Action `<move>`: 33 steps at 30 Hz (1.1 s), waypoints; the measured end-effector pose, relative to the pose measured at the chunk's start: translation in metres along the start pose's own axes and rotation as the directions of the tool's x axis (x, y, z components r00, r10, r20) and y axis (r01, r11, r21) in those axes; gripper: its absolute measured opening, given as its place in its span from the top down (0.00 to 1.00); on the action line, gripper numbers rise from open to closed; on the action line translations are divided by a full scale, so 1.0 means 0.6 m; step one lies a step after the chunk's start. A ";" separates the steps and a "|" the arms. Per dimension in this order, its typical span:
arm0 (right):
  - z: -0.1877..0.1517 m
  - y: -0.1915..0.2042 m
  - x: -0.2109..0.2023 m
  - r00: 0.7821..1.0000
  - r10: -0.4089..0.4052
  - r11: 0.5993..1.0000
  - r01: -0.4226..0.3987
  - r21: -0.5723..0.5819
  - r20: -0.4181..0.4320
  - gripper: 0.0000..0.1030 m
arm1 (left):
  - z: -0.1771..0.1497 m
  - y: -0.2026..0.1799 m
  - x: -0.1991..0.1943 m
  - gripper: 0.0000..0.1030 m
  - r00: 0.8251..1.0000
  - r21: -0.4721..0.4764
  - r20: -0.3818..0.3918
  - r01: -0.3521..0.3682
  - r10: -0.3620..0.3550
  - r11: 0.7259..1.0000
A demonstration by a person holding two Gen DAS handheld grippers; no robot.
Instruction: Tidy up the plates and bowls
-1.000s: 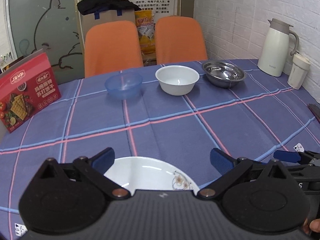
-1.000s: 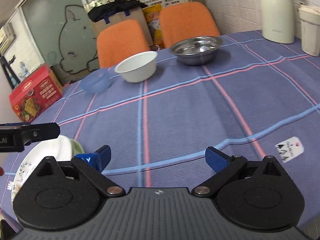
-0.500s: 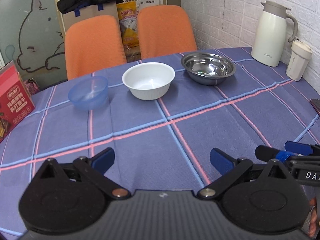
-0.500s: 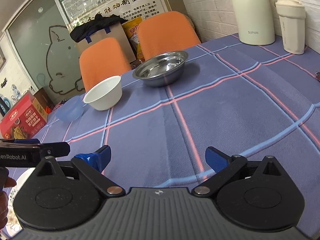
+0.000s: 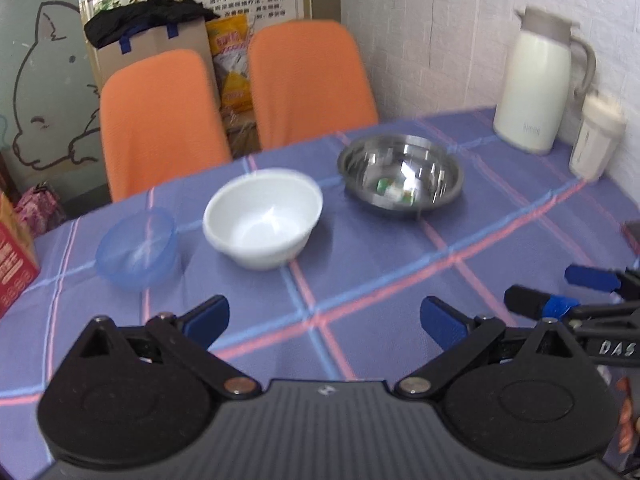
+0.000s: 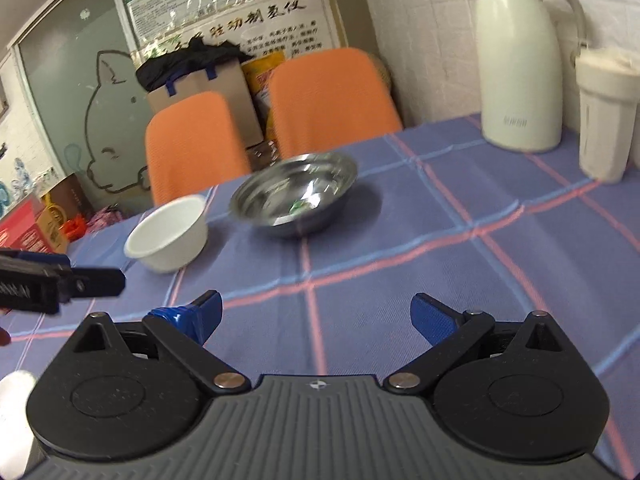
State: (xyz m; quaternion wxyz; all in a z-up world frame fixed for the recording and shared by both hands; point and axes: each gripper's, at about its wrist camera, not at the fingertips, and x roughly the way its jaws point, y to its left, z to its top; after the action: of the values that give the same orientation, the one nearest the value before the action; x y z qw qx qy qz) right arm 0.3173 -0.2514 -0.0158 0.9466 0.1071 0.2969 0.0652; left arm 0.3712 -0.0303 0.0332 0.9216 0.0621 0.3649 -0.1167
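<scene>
**Both grippers open above the bench**

The left gripper (image 5: 324, 316) and right gripper (image 6: 314, 314) are held with fingers spread wide, nothing gripped. Ahead on the blue plaid-covered bench (image 5: 400, 280) are set a translucent blue plastic bowl (image 5: 136, 248), a white round bowl (image 5: 262, 218) and a shiny steel bowl (image 5: 400, 176).

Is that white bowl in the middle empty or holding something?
Empty. The white bowl stands upright on the tablecloth, and its inside shows only bare white.

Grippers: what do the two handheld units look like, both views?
Same build on both. The left gripper and right gripper each have a dark grey ribbed body, two round black pivot housings, black linkage arms with metal pins, and blue-padded fingertips. Seen side-on, the right unit's black body carries white lettering. No cables or sleeves visible.
</scene>
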 end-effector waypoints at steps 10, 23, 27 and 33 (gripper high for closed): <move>0.117 -0.021 0.148 0.998 -0.037 0.999 0.034 -0.040 -0.057 0.14 | 0.181 -0.020 0.186 0.03 0.994 -0.016 -0.019 0.105 -0.105 0.994; 0.119 -0.009 0.274 0.984 -0.082 0.989 0.060 -0.138 -0.158 0.14 | 0.208 -0.025 0.366 0.08 0.977 -0.004 -0.154 0.150 -0.148 0.989; 0.118 0.002 0.277 0.987 -0.074 0.986 0.050 -0.162 -0.145 0.15 | 0.199 -0.029 0.382 0.32 0.968 0.010 -0.188 0.169 -0.164 0.986; 0.106 0.012 0.266 0.991 -0.037 0.986 0.016 -0.165 -0.125 0.19 | 0.197 -0.038 0.374 0.49 0.970 0.022 -0.188 0.163 -0.156 0.986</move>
State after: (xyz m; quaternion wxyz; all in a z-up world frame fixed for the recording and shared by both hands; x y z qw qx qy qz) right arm 0.4834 -0.2247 -0.0508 0.9321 0.0207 0.3518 0.0834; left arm 0.6018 -0.1137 -0.0360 0.8700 0.0603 0.4508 -0.1906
